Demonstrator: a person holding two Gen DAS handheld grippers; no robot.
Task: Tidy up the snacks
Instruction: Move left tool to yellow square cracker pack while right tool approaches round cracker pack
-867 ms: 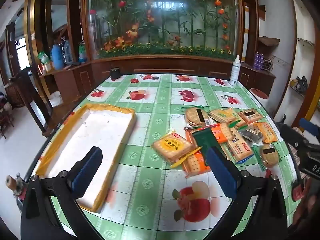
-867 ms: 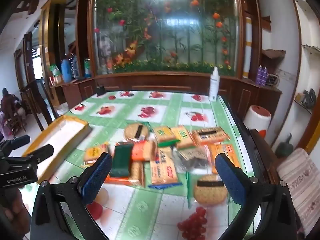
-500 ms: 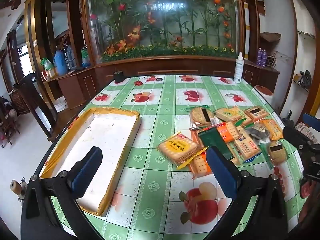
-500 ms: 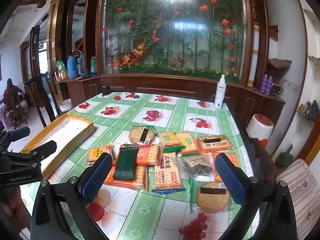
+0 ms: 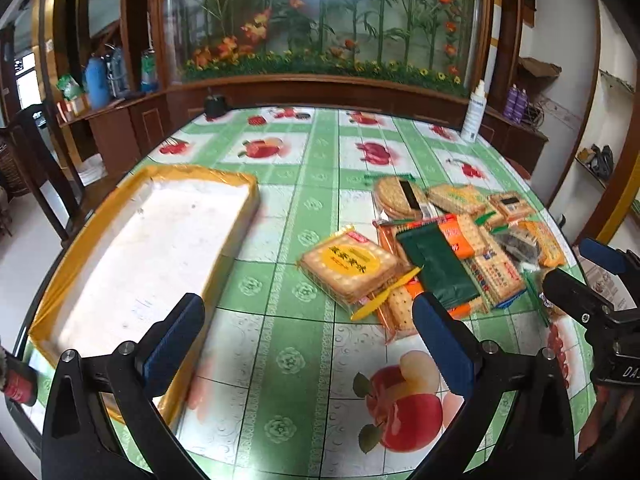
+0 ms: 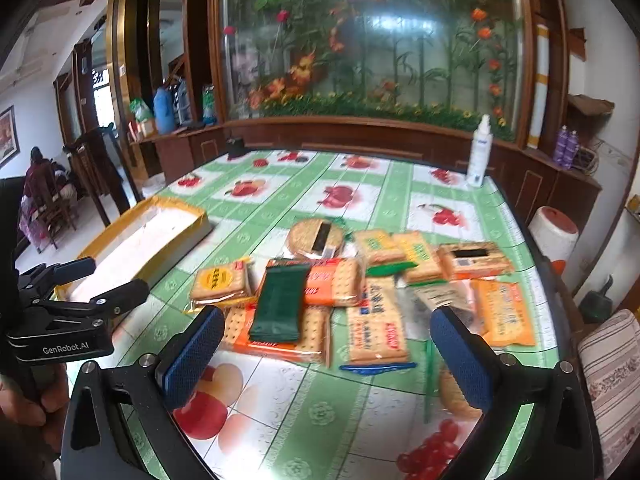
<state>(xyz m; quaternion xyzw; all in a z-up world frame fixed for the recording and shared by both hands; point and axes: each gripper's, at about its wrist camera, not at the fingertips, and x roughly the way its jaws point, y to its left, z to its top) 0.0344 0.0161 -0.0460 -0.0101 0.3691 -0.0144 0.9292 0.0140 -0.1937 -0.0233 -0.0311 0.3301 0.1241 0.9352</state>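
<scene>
Left tool (image 5: pixel 308 332): jaws spread wide, nothing between them, held above the near part of the worktop (image 5: pixel 304 392) and angled downward. Right tool (image 6: pixel 326 346): jaws likewise fully apart and empty, hovering over the near side of the snack pile.

Tray (image 5: pixel 156 248): long, white inside with a yellow rim, lying along the left edge of the worktop; no snack is inside it.

Snacks: all lie in one overlapping cluster toward the right edge of the worktop, apart from the tray. The yellow-label cracker pack (image 5: pixel 350 266) sits at the cluster's left margin, nearest the tray. A dark green packet (image 6: pixel 280 300) rests on top of orange cracker packs (image 6: pixel 332 280). A round biscuit pack (image 6: pixel 316 236) lies at the far side of the cluster. A blue-edged cracker pack (image 6: pixel 374 324) lies near the right tool's gap.

White spray bottle (image 6: pixel 480 152): upright at the far right corner of the worktop.
</scene>
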